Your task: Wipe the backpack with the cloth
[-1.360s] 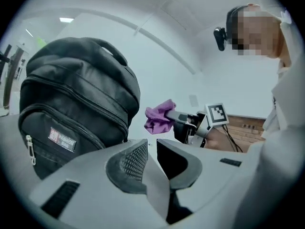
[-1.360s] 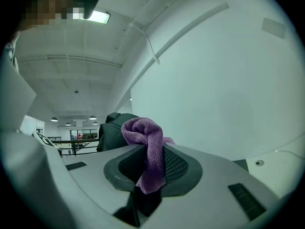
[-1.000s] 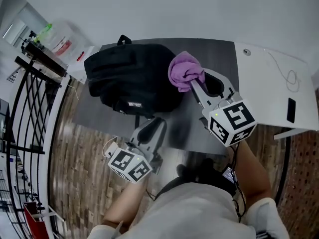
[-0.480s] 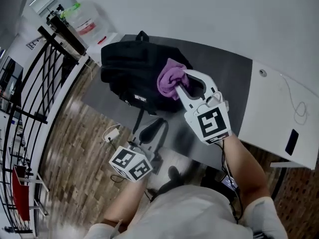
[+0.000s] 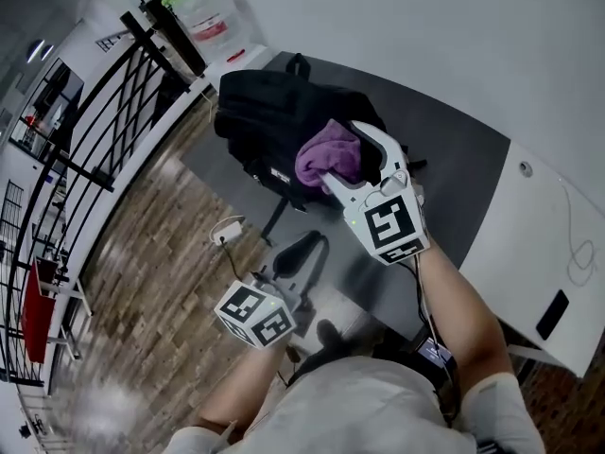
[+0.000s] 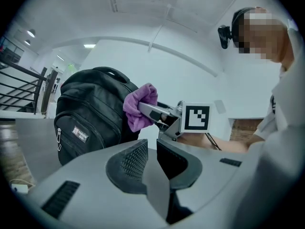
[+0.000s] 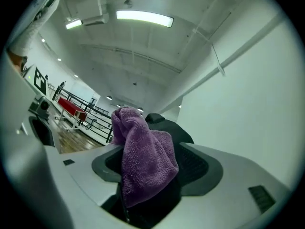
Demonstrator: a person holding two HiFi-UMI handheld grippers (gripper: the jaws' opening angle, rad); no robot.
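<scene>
A black backpack (image 5: 274, 126) lies on the grey table (image 5: 454, 173); it also shows in the left gripper view (image 6: 88, 116). My right gripper (image 5: 348, 166) is shut on a bunched purple cloth (image 5: 326, 159), and the cloth rests against the backpack's near side. In the right gripper view the cloth (image 7: 143, 163) fills the space between the jaws of the right gripper (image 7: 152, 154), with the backpack (image 7: 167, 125) dark behind it. My left gripper (image 5: 304, 251) hangs low off the table's front edge. Its jaws (image 6: 150, 149) stand a narrow gap apart with nothing between them.
A black metal railing (image 5: 104, 140) runs along the left over a wooden floor (image 5: 151, 282). A plastic container with a red label (image 5: 210, 19) stands beyond the table's far left corner. A white cabinet top (image 5: 539, 253) adjoins the table on the right. A white plug and cable (image 5: 227, 230) lie on the floor.
My right gripper has carried the cloth left from beside the backpack onto its near side and rolled. The left gripper has stayed low by the table's front edge.
</scene>
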